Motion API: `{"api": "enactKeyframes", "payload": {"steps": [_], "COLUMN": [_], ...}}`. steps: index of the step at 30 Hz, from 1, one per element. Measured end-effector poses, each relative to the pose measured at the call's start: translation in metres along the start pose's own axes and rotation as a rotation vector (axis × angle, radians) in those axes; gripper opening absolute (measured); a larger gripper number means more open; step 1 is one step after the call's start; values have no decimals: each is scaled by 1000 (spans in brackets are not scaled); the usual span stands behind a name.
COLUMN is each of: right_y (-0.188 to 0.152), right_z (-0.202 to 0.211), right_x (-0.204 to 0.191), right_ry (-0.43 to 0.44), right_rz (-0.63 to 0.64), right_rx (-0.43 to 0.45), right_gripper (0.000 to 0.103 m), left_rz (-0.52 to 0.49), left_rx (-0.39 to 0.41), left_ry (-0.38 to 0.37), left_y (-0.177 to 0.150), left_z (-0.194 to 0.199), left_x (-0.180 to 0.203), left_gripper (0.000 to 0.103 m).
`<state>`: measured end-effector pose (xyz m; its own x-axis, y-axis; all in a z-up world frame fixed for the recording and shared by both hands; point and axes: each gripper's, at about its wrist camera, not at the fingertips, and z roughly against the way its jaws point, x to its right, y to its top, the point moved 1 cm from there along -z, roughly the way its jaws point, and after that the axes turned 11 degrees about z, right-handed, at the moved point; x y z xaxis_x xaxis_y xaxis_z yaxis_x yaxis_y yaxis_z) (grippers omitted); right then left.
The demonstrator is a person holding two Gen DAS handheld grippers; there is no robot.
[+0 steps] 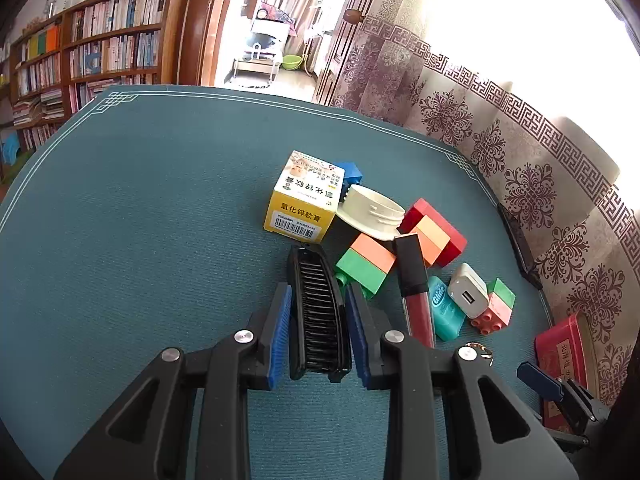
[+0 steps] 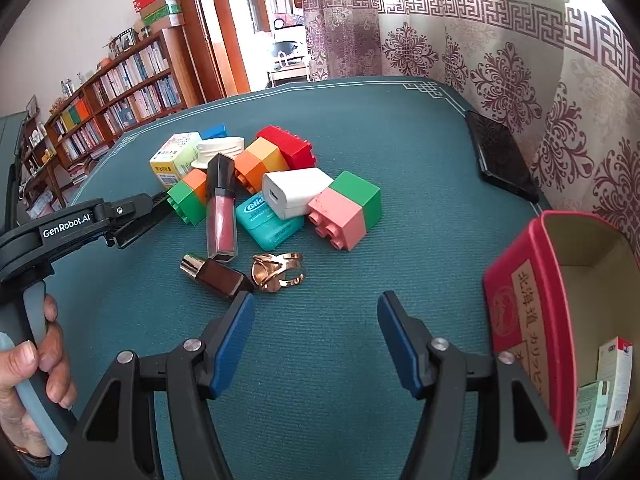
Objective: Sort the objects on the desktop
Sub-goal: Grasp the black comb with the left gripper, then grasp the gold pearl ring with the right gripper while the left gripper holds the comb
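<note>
On teal mat (image 1: 160,220), black comb (image 1: 318,312) points away lengthwise.

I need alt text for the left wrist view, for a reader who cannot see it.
The left gripper is shut on a black comb lying on a teal table mat. Beyond it sit a yellow box, toy blocks, a lip gloss and a white charger.

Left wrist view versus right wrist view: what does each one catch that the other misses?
Only the left wrist view shows the left gripper shut on the black comb. Only the right wrist view shows the gold ring, the small brown bottle and the cartons inside the red box. Both show the lip gloss, white charger and teal floss.
</note>
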<state>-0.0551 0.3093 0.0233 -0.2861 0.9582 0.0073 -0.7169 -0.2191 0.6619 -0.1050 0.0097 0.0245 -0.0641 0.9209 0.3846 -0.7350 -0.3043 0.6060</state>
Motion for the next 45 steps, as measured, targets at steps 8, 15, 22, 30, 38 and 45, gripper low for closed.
{"api": "enactKeyframes", "payload": {"steps": [8, 15, 22, 30, 38, 45], "right_y": [15, 23, 20, 16, 16, 11], "right_z": [-23, -29, -25, -37, -38, -26], "right_x": [-10, -14, -10, -16, -27, -24], "right_ry": [11, 7, -30, -92, -105, -89], "right_rz": [16, 31, 13, 60, 116, 75], "right_rx": [-14, -1, 11, -14, 1, 20], "right_gripper": [68, 68, 65, 56, 36, 35], "left_rz": [36, 69, 20, -7, -6, 16], "left_rx": [-72, -70, -66, -73, -6, 6], "left_ry": [39, 48, 66, 40, 6, -9], "left_y": [-2, -1, -5, -5, 3, 8], "left_z": [-22, -29, -31, -28, -3, 3], "left_x": [-11, -17, -5, 0, 5, 3], "left_gripper": [30, 58, 58, 31, 30, 30]}}
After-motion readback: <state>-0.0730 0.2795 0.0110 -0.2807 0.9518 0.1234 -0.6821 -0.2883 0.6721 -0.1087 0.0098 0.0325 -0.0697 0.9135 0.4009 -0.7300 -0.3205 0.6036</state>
